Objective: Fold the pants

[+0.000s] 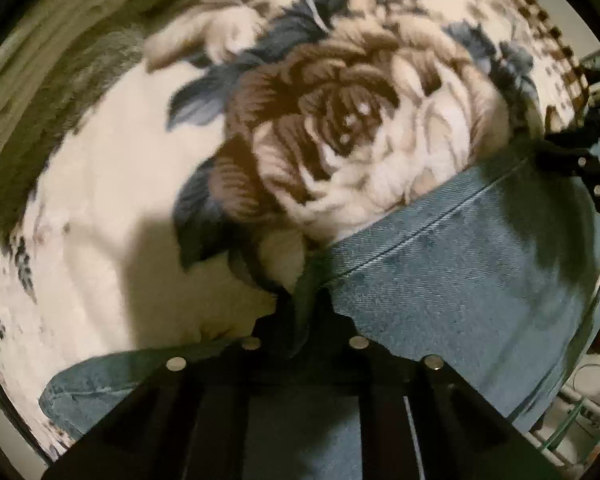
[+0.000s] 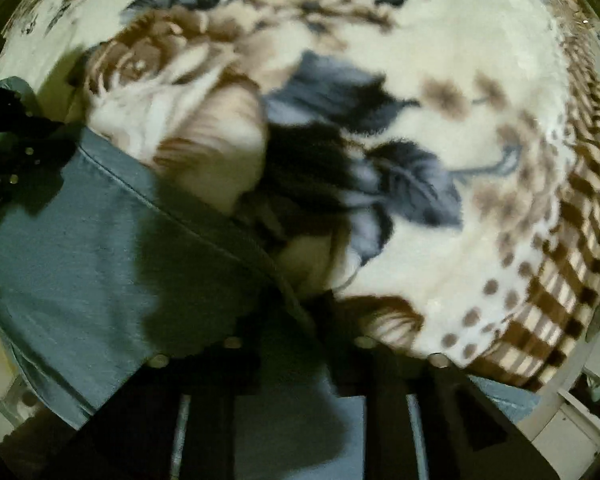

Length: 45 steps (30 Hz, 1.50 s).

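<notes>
Black fingers (image 1: 300, 320) of the left gripper (image 1: 304, 304) are seen nearest the lens, drawn nearly together, and a bunched edge of the blue denim pants (image 1: 460, 280) is pinched between them. To the left a small flap of denim is left hanging below the fingers; to the right the cloth is stretched out taut, its stitched seam carried up towards the other tool at the frame's edge. Behind it all, the floral blanket (image 1: 100, 200) is spread wide, a big brown rose printed on it.

Over to the right wrist view: the pants (image 2: 80, 240) are seen filling the left side, seam running down into the right gripper (image 2: 300, 304). Its jaws are closed to a narrow gap and the denim edge is gripped there. Rightward, the blanket (image 2: 480, 80) is shown with blue leaves and a checked brown border.
</notes>
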{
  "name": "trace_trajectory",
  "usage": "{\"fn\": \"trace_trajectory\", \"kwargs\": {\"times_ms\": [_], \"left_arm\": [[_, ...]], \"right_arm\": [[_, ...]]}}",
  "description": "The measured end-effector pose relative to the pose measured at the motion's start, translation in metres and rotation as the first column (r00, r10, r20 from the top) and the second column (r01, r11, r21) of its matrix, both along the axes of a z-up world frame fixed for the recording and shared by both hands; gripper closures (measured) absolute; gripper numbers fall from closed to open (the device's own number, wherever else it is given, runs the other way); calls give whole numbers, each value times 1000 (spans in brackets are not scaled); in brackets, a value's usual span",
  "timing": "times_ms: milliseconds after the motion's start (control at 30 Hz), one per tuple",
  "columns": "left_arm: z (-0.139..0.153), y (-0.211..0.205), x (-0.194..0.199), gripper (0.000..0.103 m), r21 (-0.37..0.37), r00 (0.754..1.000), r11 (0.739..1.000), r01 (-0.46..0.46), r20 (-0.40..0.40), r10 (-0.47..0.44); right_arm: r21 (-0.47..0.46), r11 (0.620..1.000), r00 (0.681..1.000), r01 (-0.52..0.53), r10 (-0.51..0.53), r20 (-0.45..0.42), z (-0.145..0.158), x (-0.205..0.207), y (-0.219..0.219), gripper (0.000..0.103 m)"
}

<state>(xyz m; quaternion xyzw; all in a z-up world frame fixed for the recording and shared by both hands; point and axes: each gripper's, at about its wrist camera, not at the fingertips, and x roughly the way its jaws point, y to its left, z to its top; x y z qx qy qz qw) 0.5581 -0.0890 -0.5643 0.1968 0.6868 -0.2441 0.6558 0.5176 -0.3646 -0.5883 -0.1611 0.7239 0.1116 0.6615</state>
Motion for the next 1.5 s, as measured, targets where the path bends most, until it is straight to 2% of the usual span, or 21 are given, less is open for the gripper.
{"fn": "trace_trajectory", "kwargs": {"times_ms": [233, 300, 333, 400, 433, 467, 533, 567, 600, 667, 733, 800, 900, 1000, 1067, 1133, 1300, 1333, 1400, 1500], "left_arm": [[58, 38, -10, 99, -83, 991, 993, -80, 104, 89], [76, 53, -20, 100, -100, 984, 990, -98, 137, 111], [83, 57, -27, 100, -103, 980, 992, -75, 177, 93], [98, 75, -40, 100, -126, 973, 987, -99, 195, 122], [107, 51, -61, 100, -126, 970, 986, -106, 203, 130], [115, 52, -71, 100, -137, 966, 983, -122, 212, 149], [115, 14, -87, 100, -141, 960, 980, -138, 226, 168], [121, 11, -97, 100, -151, 956, 977, -153, 228, 185], [125, -2, -106, 100, -154, 955, 975, -163, 226, 195], [134, -5, -130, 100, -169, 947, 967, -190, 229, 226], [141, -10, -155, 100, -182, 937, 959, -216, 236, 256], [143, -5, -177, 100, -194, 931, 951, -242, 230, 284], [141, 7, -220, 100, -212, 919, 930, -299, 199, 341], [130, 22, -264, 101, -226, 904, 904, -362, 151, 400], [115, 29, -292, 102, -222, 899, 893, -391, 115, 423], [95, 33, -312, 102, -203, 900, 893, -402, 91, 426], [35, 38, -331, 101, -148, 903, 898, -415, 51, 426], [26, 36, -332, 97, -117, 907, 905, -408, 60, 417], [19, 31, -333, 97, -74, 911, 912, -404, 54, 409], [24, 22, -333, 93, -35, 903, 906, -421, 73, 423]], "right_arm": [[-2, 999, 989, 41, -41, 143, 59, -28, 3, 95], [-2, 999, 984, 45, -44, 175, 77, -42, 11, 95], [1, 999, 981, 47, -47, 191, 89, -50, 8, 95], [2, 999, 975, 50, -49, 217, 110, -69, 12, 96], [0, 999, 972, 50, -49, 228, 115, -82, 26, 96], [-3, 999, 969, 47, -45, 243, 124, -97, 31, 96], [-4, 999, 964, 46, -43, 263, 131, -120, 56, 96], [-1, 999, 960, 49, -47, 275, 142, -133, 56, 96], [0, 999, 957, 54, -51, 287, 122, -124, 66, 96], [8, 998, 951, 56, -56, 305, 130, -143, 67, 96], [4, 999, 944, 54, -52, 324, 123, -149, 70, 96], [5, 998, 938, 61, -59, 341, 128, -170, 73, 96], [1, 998, 931, 63, -59, 359, 134, -216, 82, 96], [-2, 997, 937, 71, -66, 343, 129, -268, 90, 96], [-14, 997, 949, 77, -69, 308, 114, -300, 95, 96], [-26, 996, 963, 85, -75, 259, 92, -329, 101, 97], [-72, 994, 978, 83, -67, 198, 33, -374, 115, 96], [-75, 993, 979, 87, -71, 190, 24, -378, 116, 95], [-73, 991, 985, 113, -102, 142, 5, -380, 114, 88], [3, 982, 975, 191, -190, 118, 5, -384, 105, 52]]}}
